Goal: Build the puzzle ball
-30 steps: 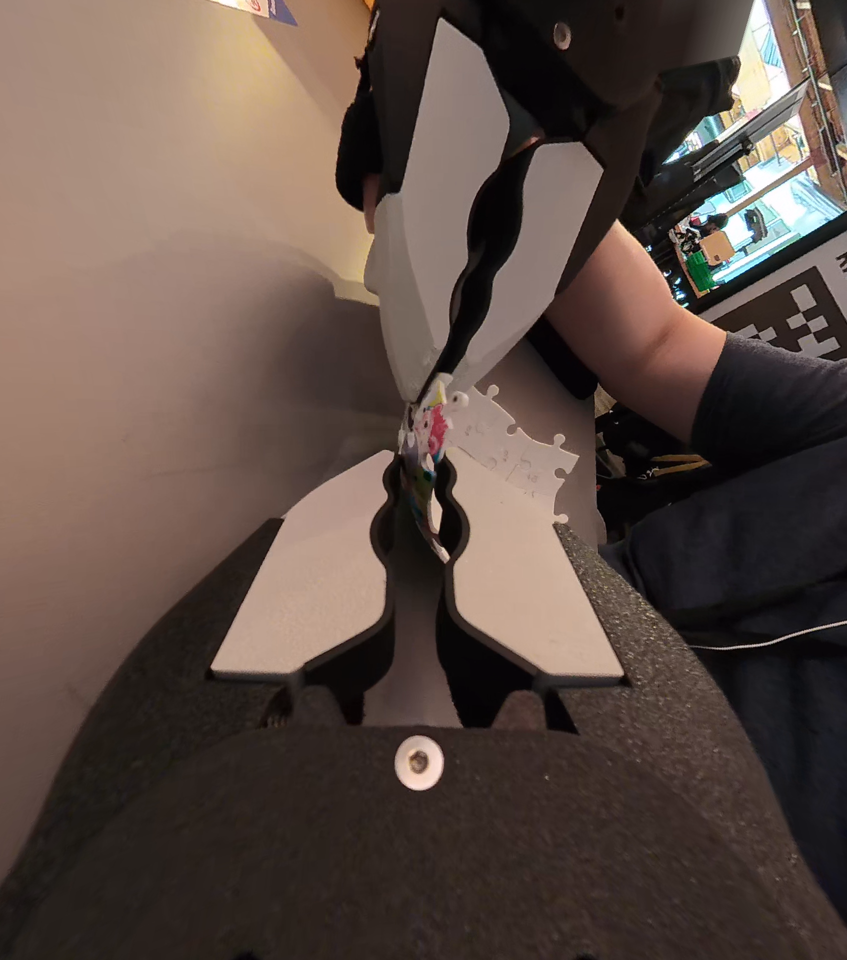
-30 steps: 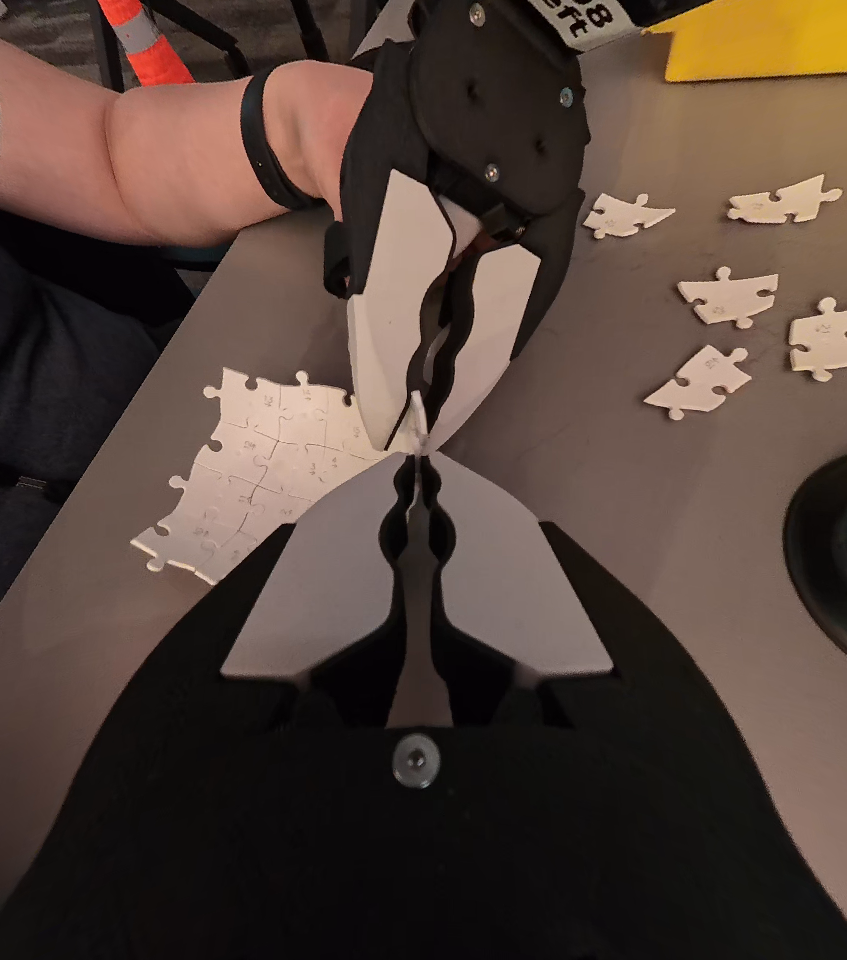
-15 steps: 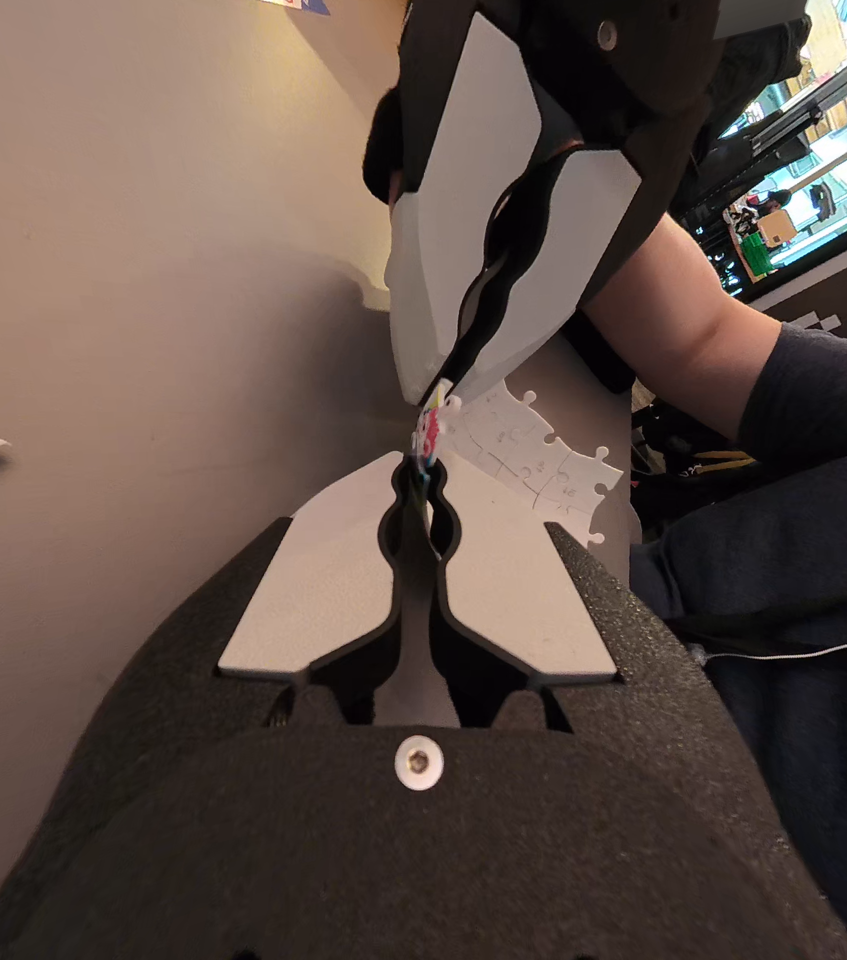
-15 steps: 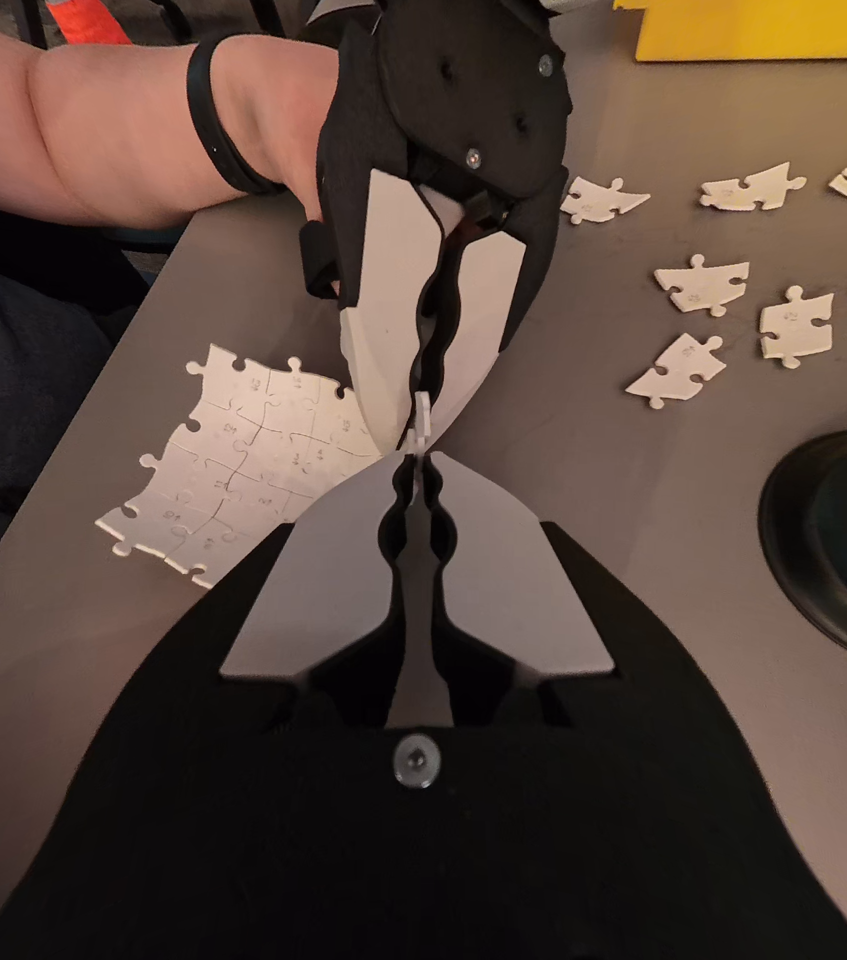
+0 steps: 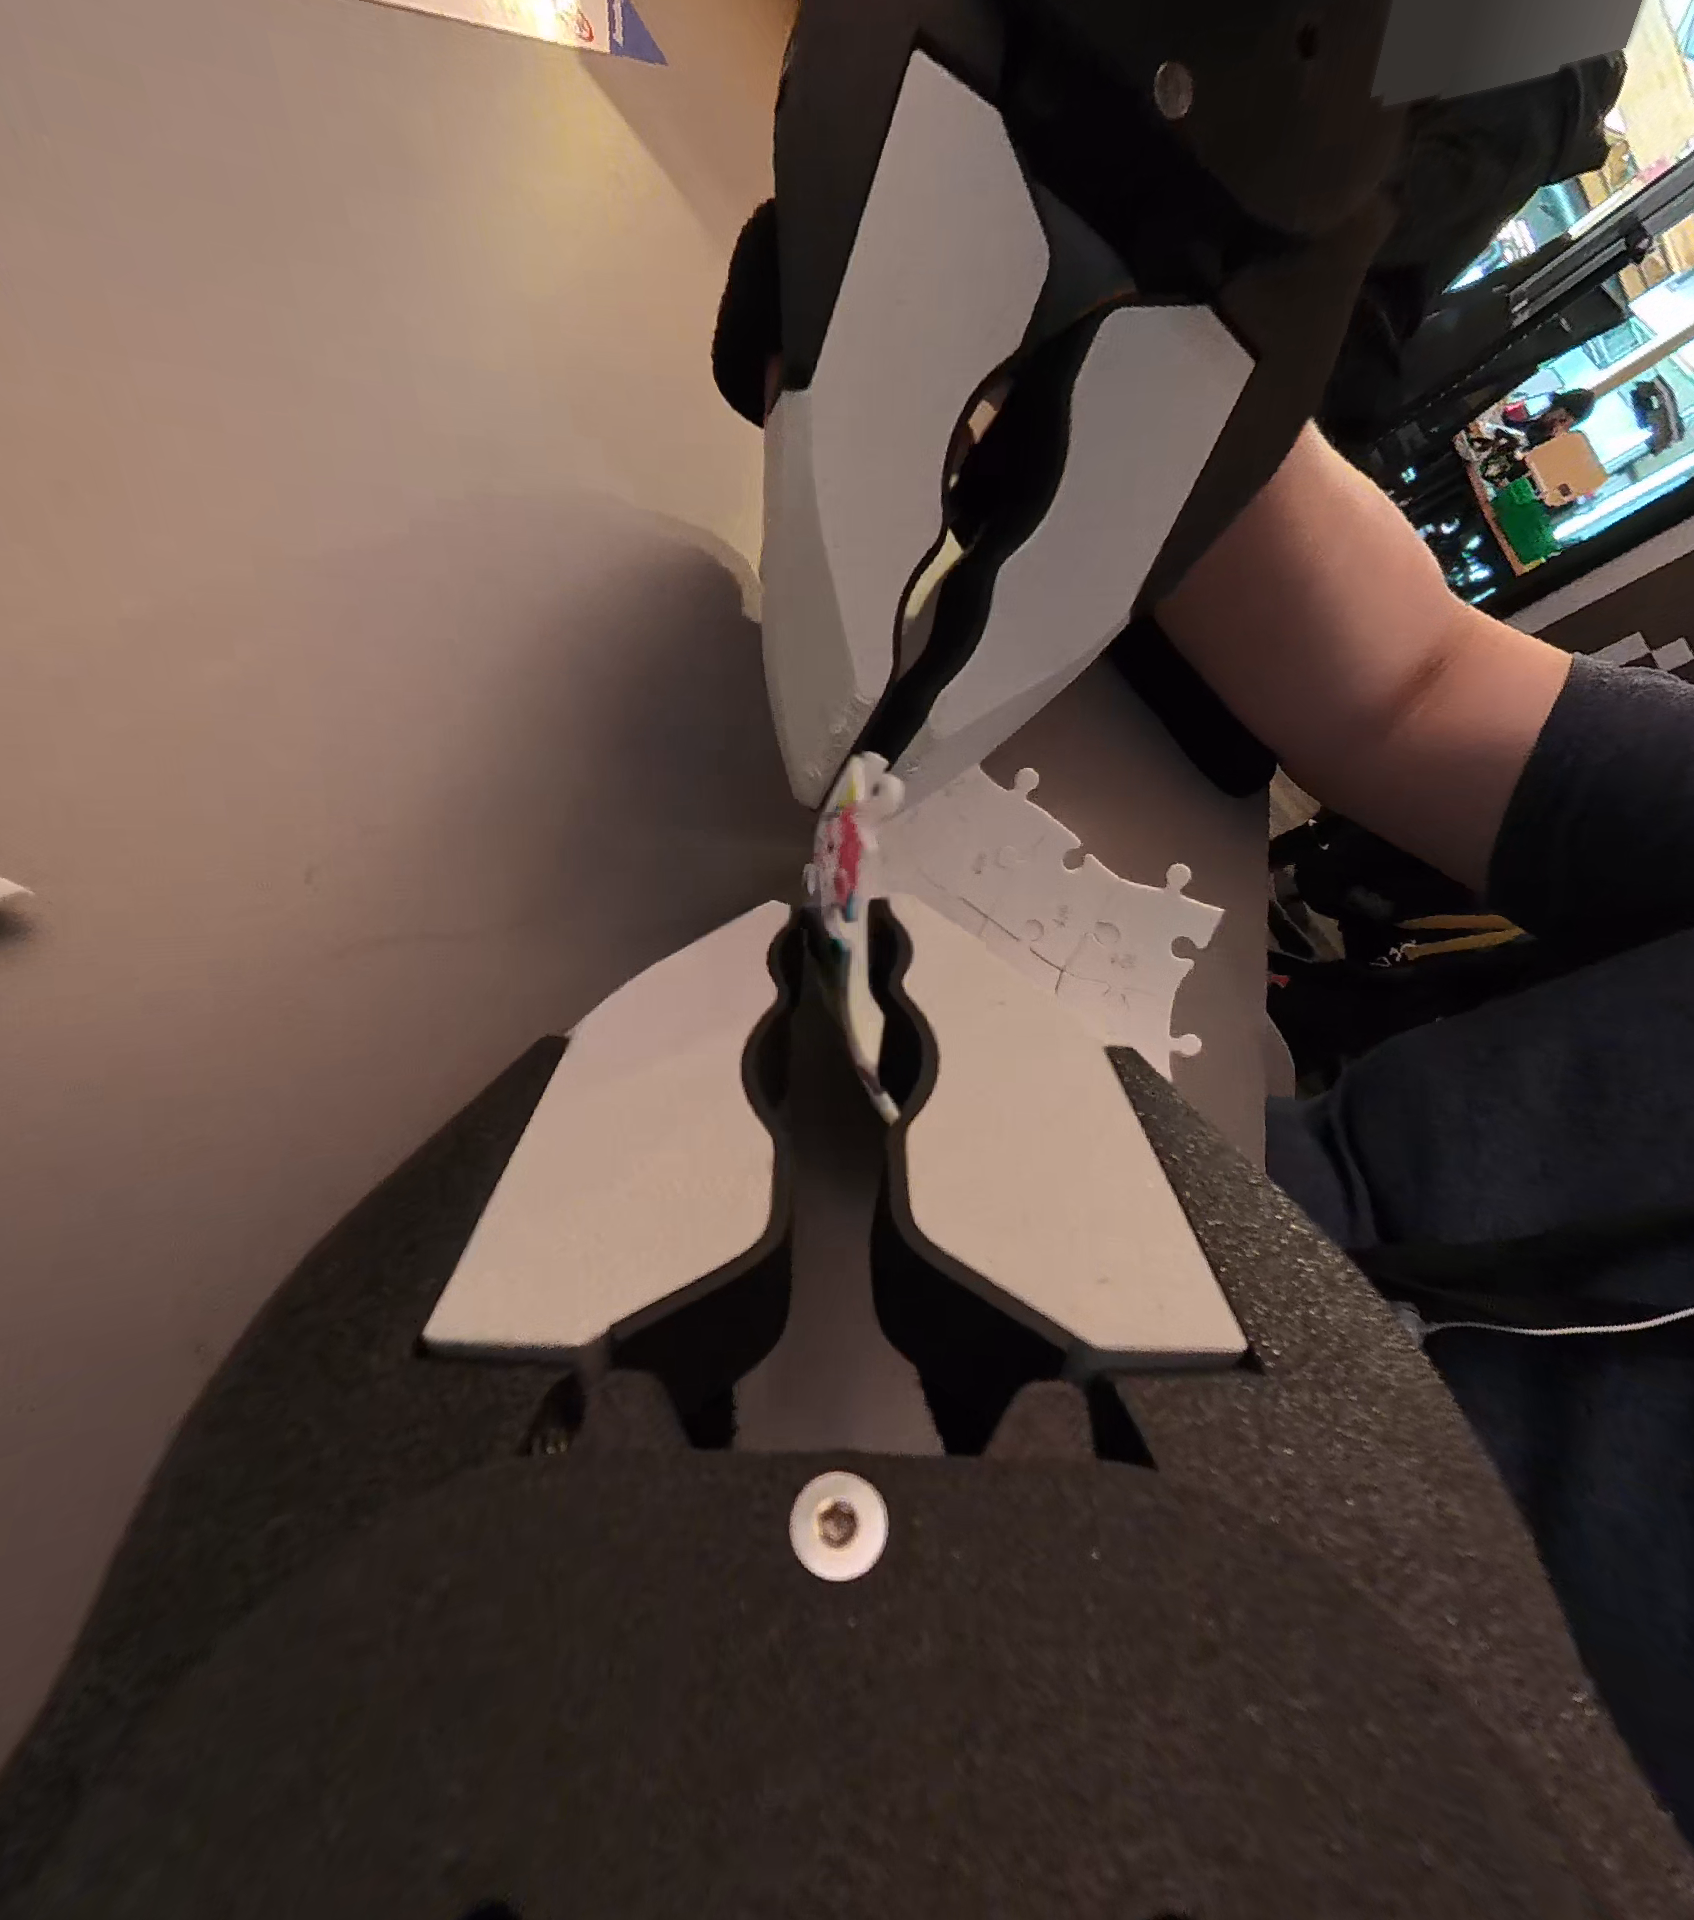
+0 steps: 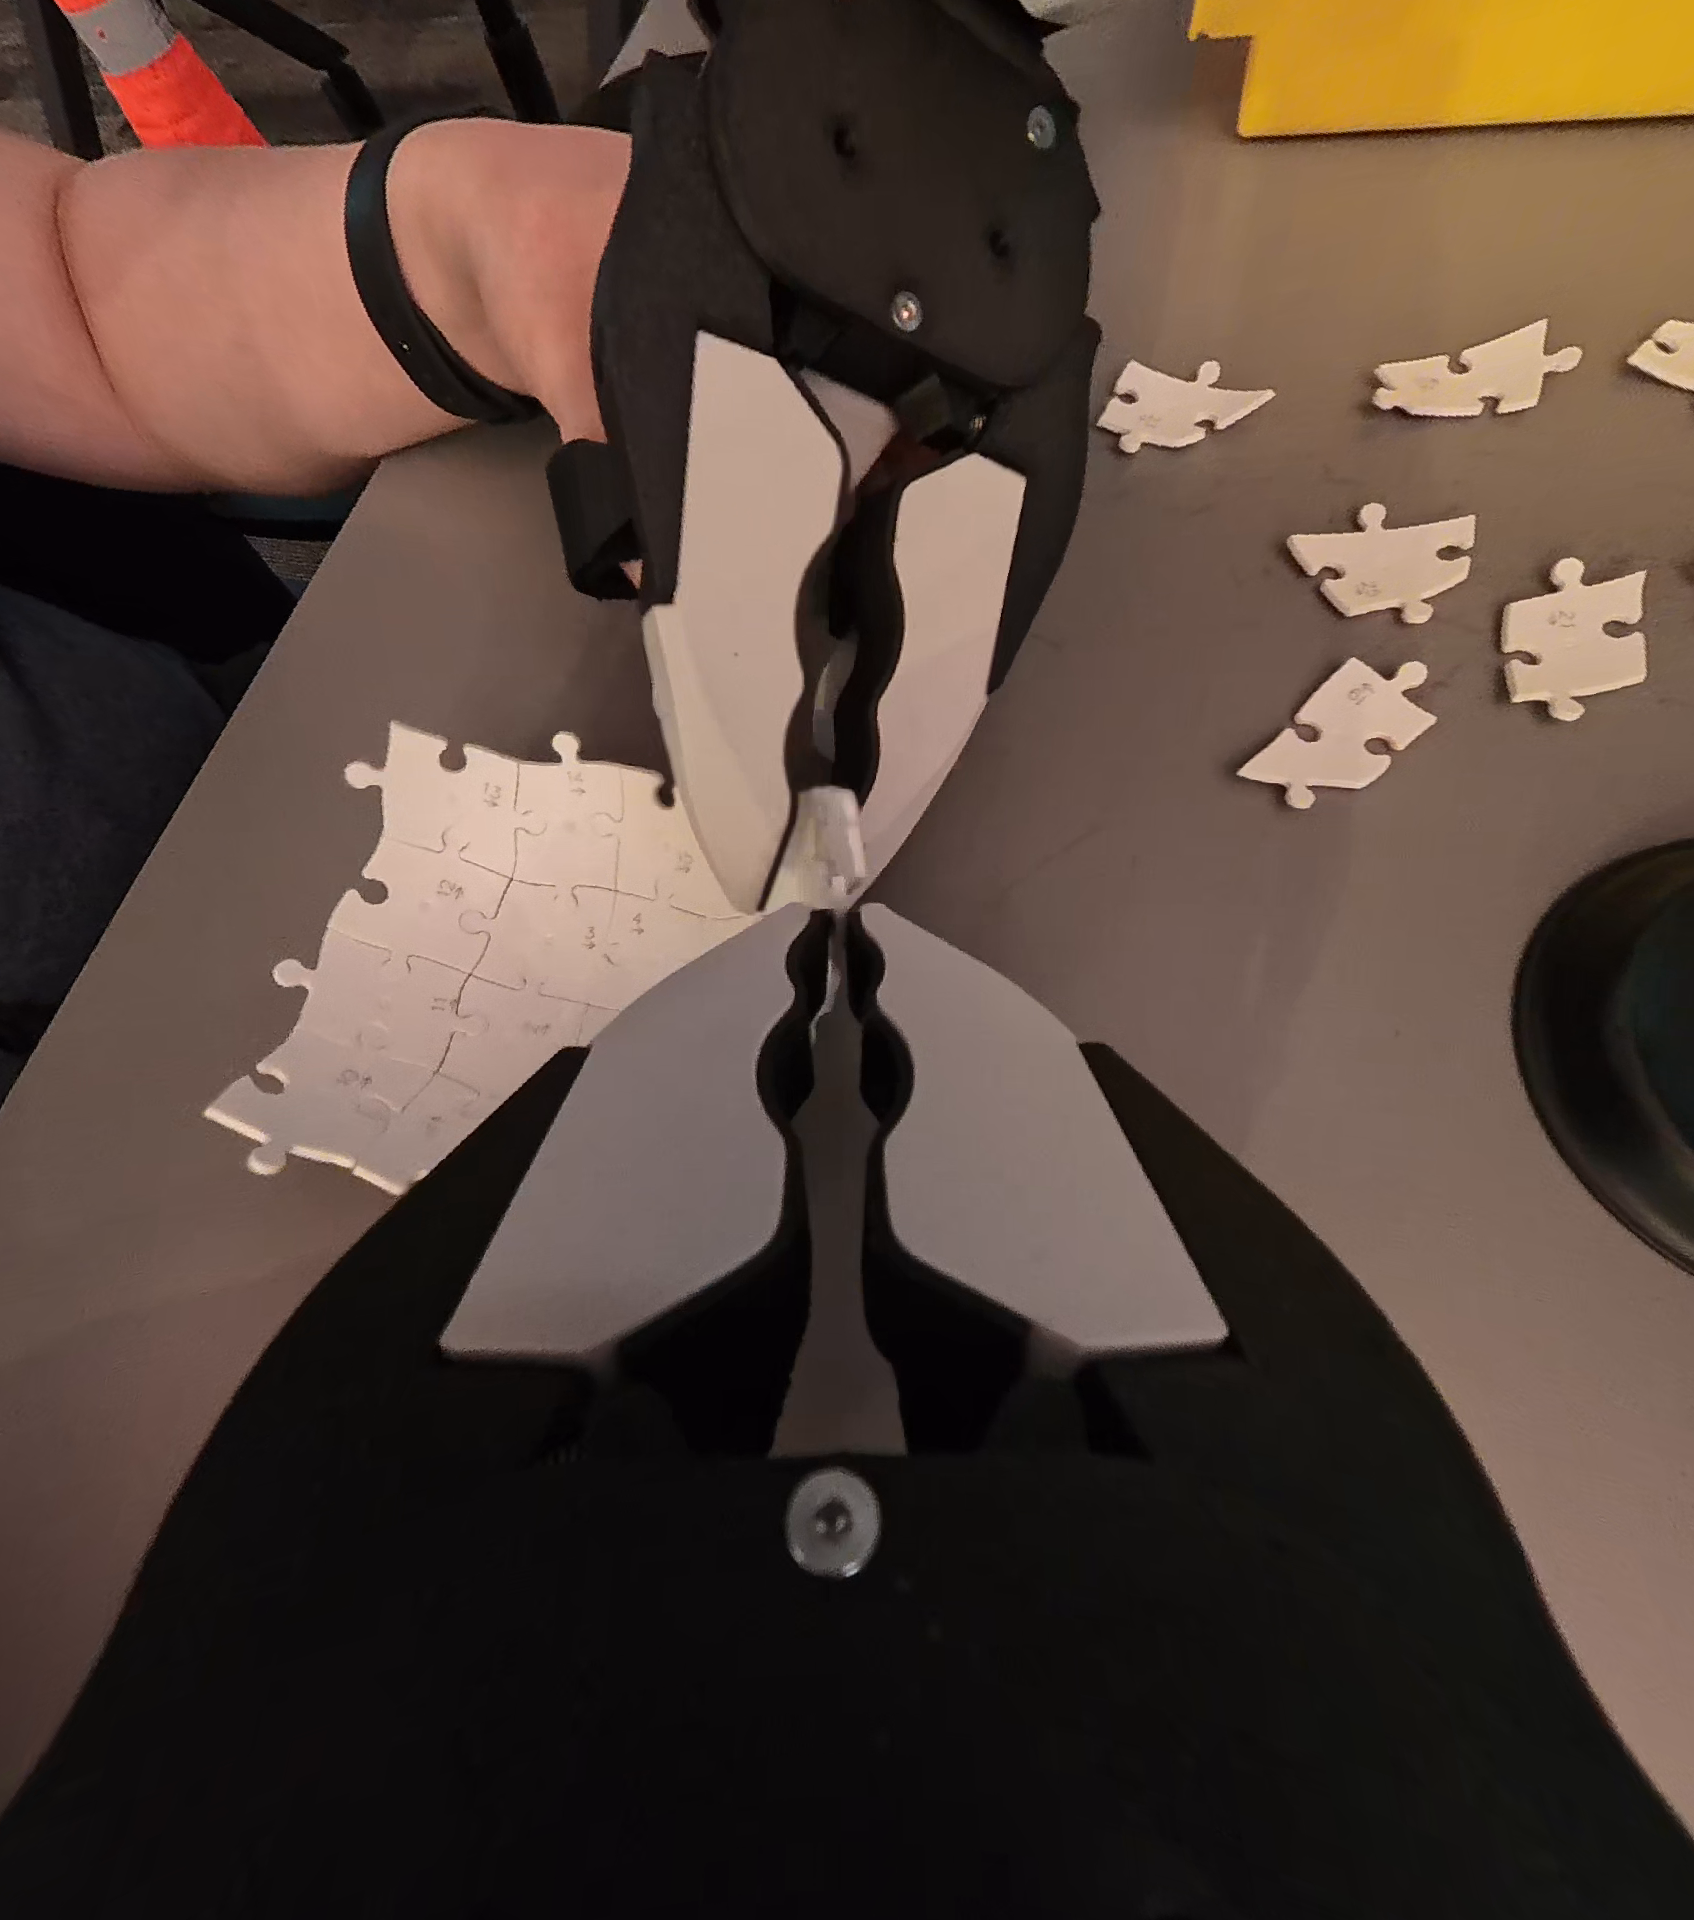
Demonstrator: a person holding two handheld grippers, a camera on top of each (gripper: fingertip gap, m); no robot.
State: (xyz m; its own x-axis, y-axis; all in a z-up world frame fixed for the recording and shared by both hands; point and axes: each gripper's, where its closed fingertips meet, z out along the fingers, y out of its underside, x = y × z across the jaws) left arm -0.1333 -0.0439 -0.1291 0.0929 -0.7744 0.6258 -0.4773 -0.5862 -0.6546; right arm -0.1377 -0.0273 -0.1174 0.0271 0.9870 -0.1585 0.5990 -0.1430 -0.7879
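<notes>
grey tabletop carries the work area, and i hold both grippers tip to tip above it. my left gripper has its jaws clenched on a puzzle piece seen edge-on, with its printed pink and multicolour face visible in the left wrist view. my right gripper meets it from the opposite side; its jaws are pressed nearly together with a thin white sliver between the tips, but i cannot tell whether they clamp the same piece or a second one. in the right wrist view the held piece shows its white back at the left gripper's tips. the assembled puzzle section, a curved sheet of joined white pieces lying face down, rests on the table near its edge, just beside and below the two grippers. loose puzzle pieces lie face down farther out on the table, well apart from the section. a black round object sits at the right edge of the right wrist view, and a yellow box stands at the far side of the table.
</notes>
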